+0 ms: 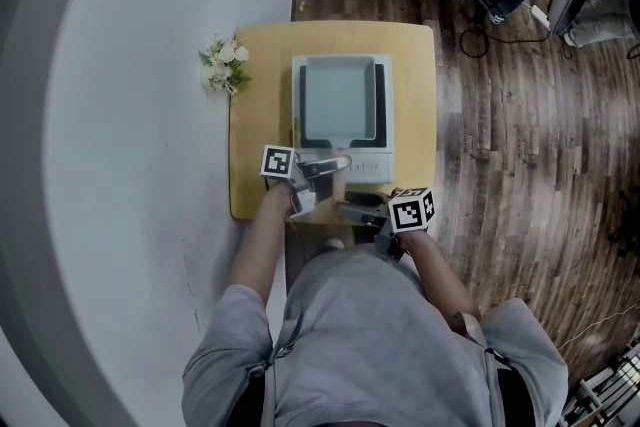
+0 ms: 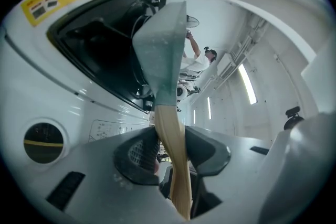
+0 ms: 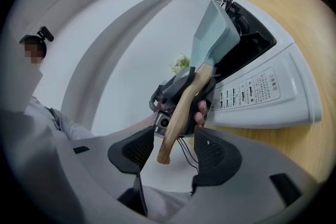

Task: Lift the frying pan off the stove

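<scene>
The frying pan (image 1: 340,100) is square, pale grey-green, shallow-walled and empty; it lies over the white stove (image 1: 388,130) on the small wooden table (image 1: 415,85), and I cannot tell whether its base is resting on the burner or just clear of it. Its wooden handle (image 2: 169,128) leaves the pan's near edge and runs back toward me, so the long axis points from the stove to my body, and that is the line I judge the lift to turn on. My left gripper (image 2: 173,150) is the nearer to the pan; it is clenched across the handle just behind the metal neck, with both pads pressed on the wood. My right gripper (image 3: 175,150) sits further back, at the free end; its jaws stand wide, the tip of the handle hangs between them, and there is a gap on each side, so it grasps nothing. The pan lies ahead of both grippers and the weight is out at the far end, so I expect the left grip to carry a tipping load. A small bunch of white flowers (image 1: 222,65) stands at the table's left edge, well apart from the pan.
</scene>
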A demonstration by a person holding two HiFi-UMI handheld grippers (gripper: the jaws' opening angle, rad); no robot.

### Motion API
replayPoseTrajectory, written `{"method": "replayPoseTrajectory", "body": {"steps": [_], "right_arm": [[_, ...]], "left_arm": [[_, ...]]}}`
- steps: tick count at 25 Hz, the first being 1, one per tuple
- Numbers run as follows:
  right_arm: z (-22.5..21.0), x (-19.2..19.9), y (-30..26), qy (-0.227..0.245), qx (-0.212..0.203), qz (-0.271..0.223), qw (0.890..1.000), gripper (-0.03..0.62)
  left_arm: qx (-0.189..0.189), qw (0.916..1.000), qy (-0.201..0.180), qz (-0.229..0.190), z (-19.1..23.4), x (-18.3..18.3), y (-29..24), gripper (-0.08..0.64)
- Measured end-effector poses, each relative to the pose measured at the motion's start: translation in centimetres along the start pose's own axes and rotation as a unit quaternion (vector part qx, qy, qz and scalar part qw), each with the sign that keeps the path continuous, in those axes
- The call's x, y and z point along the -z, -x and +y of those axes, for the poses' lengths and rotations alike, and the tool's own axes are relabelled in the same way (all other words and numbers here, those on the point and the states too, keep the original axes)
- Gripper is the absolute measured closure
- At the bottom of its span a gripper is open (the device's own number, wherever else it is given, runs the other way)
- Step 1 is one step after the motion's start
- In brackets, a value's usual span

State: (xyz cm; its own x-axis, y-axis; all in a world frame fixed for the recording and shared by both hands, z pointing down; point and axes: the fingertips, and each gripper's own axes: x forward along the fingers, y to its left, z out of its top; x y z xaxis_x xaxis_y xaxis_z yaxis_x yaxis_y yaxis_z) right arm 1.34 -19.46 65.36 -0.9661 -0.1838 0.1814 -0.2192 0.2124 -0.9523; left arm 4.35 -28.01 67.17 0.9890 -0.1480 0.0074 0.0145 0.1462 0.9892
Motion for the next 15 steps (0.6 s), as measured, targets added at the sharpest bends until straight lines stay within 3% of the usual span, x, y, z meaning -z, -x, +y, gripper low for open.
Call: {"method": "replayPoseTrajectory", "body": {"steps": [7, 11, 12, 15], "right_arm": [[-0.8, 0.2, -2.5, -0.010, 0.017, 0.008, 1.000, 0.385], [-1.2, 0.3, -2.8, -0.034, 0.021, 0.010, 0.999, 0.426], [-1.2, 0.3, -2.9, -0.042, 0.019, 0.010, 0.999, 0.463], [-1.3, 0.5, -2.9, -0.050, 0.018, 0.006, 0.999, 0.474]], "left_arm": [[-0.001, 1.0000, -0.003, -0.006, 0.1, 0.0, 0.0, 0.425], [-0.014, 0.9999, -0.010, -0.001, 0.4, 0.0, 0.0, 0.431], [-0.016, 0.9998, -0.015, 0.001, 0.5, 0.0, 0.1, 0.433], [-0.017, 0.9993, -0.033, 0.000, 0.7, 0.0, 0.2, 0.432]]}}
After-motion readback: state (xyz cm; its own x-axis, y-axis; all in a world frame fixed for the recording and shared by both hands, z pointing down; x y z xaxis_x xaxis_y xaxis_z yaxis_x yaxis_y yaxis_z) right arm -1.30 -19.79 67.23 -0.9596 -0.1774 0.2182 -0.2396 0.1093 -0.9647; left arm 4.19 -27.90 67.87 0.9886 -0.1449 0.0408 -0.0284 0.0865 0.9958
